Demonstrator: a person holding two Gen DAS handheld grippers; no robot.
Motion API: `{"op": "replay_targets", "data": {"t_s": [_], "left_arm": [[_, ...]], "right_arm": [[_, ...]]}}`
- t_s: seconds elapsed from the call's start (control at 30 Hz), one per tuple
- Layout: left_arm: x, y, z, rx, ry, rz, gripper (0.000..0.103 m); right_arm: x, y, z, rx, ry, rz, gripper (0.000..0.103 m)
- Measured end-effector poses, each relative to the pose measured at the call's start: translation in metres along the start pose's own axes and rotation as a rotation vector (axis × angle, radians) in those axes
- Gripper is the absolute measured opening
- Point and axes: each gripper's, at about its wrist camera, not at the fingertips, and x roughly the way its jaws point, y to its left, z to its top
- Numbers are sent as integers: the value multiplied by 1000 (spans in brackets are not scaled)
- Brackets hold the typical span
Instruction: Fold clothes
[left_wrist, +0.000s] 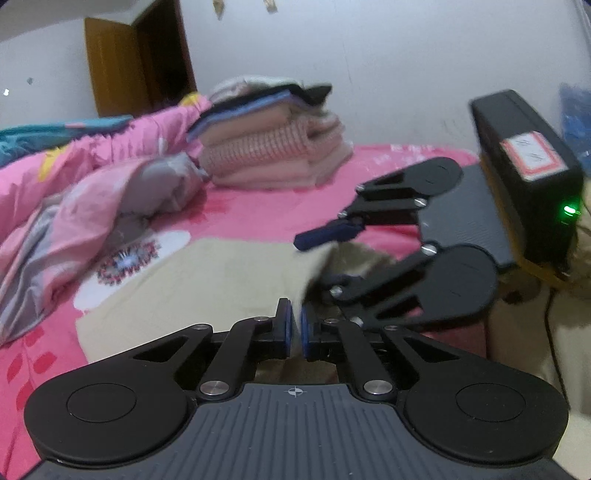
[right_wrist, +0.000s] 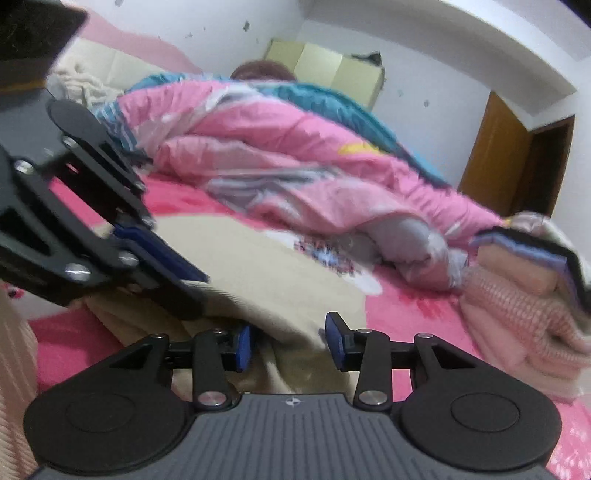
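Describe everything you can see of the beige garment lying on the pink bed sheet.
The beige garment is plain, soft-looking cloth, spread mostly flat on the pink bed sheet, its near corner bunched and lifted. The left gripper is shut on that near edge; the right gripper stands open with cloth between its pads. Its far edge lies near the crumpled pink quilt; contact is unclear.

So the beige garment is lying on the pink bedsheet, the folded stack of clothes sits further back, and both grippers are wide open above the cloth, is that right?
Not quite: only the right gripper is open, its pads apart over the beige garment. The left gripper is shut, its blue pads pinching the garment's edge, as the left wrist view shows. The rest holds: the garment lies on the pink bedsheet and the folded stack sits further back.
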Motion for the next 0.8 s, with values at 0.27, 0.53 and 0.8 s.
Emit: {"op": "replay_targets", "data": {"t_s": [0.27,0.53,0.8], "left_arm": [[2,13,-12,-104,16,-33,6],[-1,20,-14,-177,15,-47,7],[-61,36,-18,-394,-75,22,9]], "right_arm": [[-36,-20,2,96,45,50,48],[-35,-65,19,453,-6,287,33],[5,-62,-14,561,82,363,14]]}}
